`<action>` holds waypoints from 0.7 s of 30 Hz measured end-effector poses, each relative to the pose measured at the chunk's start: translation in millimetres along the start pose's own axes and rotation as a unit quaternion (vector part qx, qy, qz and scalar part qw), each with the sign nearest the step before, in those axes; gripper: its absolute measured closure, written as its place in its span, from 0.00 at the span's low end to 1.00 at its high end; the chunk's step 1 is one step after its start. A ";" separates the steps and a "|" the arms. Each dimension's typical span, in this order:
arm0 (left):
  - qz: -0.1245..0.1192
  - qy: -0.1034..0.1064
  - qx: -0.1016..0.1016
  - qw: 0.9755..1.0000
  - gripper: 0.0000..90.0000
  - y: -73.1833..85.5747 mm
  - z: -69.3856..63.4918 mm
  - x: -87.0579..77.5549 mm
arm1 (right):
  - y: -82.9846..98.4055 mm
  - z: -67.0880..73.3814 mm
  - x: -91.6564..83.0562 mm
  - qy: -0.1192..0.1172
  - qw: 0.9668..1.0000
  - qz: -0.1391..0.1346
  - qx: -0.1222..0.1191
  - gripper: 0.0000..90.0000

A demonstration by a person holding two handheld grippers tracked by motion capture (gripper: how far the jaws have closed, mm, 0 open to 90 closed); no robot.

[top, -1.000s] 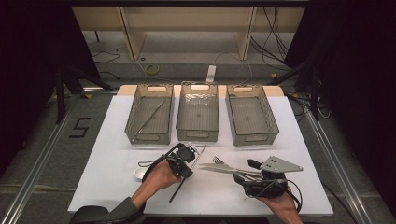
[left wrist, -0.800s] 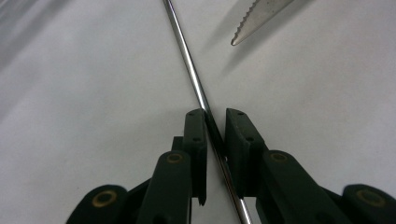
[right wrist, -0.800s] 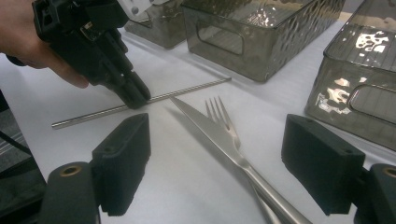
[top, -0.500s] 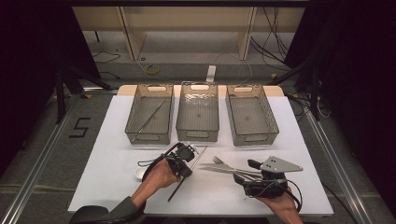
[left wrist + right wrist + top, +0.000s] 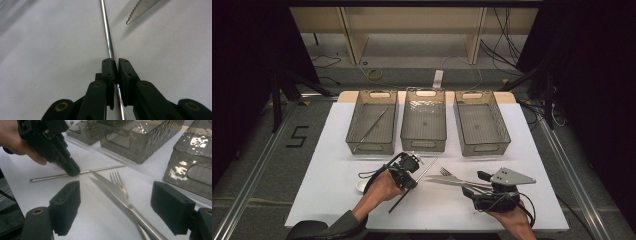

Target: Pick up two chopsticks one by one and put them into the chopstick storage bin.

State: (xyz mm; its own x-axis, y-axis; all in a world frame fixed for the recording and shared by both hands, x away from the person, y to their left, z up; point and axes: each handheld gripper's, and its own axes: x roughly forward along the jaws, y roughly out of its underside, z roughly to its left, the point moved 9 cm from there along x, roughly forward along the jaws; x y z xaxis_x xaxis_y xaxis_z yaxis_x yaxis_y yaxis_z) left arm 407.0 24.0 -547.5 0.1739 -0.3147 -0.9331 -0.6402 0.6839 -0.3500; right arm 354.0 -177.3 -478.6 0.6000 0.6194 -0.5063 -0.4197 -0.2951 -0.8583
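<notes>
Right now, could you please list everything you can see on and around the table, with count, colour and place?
Smoky clear plastic bins: three, grey, in a row at the table's far side.
Thin metal rod in bin: one, silver, lying diagonally in the left bin.
Thin metal rod on table: one, silver, lying on the white surface, clamped by the left gripper.
Serrated metal knife: one, silver, on the table before the right gripper.
Metal fork: one, silver, beside the knife.
Small white item: one, left of the left hand; too small to identify.
White table: one.
Left gripper: black, jaws just closed on the rod.
Right gripper: black, jaws open around the cutlery.
</notes>
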 end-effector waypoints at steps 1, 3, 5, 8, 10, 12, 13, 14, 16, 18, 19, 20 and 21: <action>0.000 -0.001 0.001 1.000 0.93 -0.1 0.2 0.0 | 0.0 0.1 0.0 0.000 1.000 0.000 0.000 0.28; 0.000 0.000 -0.001 1.000 0.94 0.0 -0.2 0.1 | -0.1 0.5 -0.2 0.000 1.000 0.000 -0.001 0.28; 0.000 0.003 -0.001 1.000 0.94 -0.4 0.3 0.4 | -0.1 0.4 -0.2 -0.001 1.000 0.000 0.000 0.28; -0.002 0.006 0.000 1.000 0.95 -0.3 0.4 0.2 | 0.0 0.2 0.0 -0.001 1.000 0.001 -0.001 0.28; -0.002 0.008 0.000 1.000 0.95 -0.4 0.6 0.0 | -0.2 0.4 -0.5 -0.001 1.000 0.000 -0.001 0.28; -0.002 0.009 -0.003 1.000 0.95 -0.6 2.2 -0.9 | -0.4 -0.1 -0.7 0.000 1.000 -0.001 -0.001 0.28; -0.006 0.007 -0.006 1.000 0.95 -1.2 3.0 -1.8 | -0.5 -0.5 -1.0 0.000 1.000 -0.001 -0.001 0.28; -0.005 0.008 -0.003 1.000 0.95 -1.3 4.2 -3.3 | -0.6 -0.4 -1.1 0.000 1.000 -0.002 0.000 0.28; -0.013 0.006 0.001 1.000 0.95 -2.9 3.3 -7.3 | -0.8 -0.3 -1.3 -0.001 1.000 -0.003 0.000 0.28; -0.018 0.001 0.001 1.000 0.95 -5.2 4.0 -10.1 | -0.4 -0.3 -1.0 0.000 1.000 -0.001 -0.001 0.28; -0.021 -0.004 0.001 1.000 0.95 -5.7 5.8 -11.6 | -0.2 -0.1 -0.8 -0.001 1.000 0.000 -0.001 0.28; -0.018 -0.003 0.002 1.000 0.95 -5.2 6.9 -13.3 | -0.1 0.1 -0.8 0.000 1.000 0.000 0.000 0.28; -0.026 -0.006 0.001 1.000 0.95 -6.4 8.2 -15.4 | -0.1 0.3 -1.0 0.000 1.000 0.000 0.000 0.28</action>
State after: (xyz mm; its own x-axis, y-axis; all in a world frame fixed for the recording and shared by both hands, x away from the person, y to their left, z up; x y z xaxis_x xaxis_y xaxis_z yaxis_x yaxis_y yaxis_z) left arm 414.6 30.0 -531.6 0.2154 -0.3415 -0.9149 -0.6289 0.6683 -0.3975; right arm 353.3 -177.7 -478.0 0.5996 0.6199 -0.5061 -0.4194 -0.2952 -0.8585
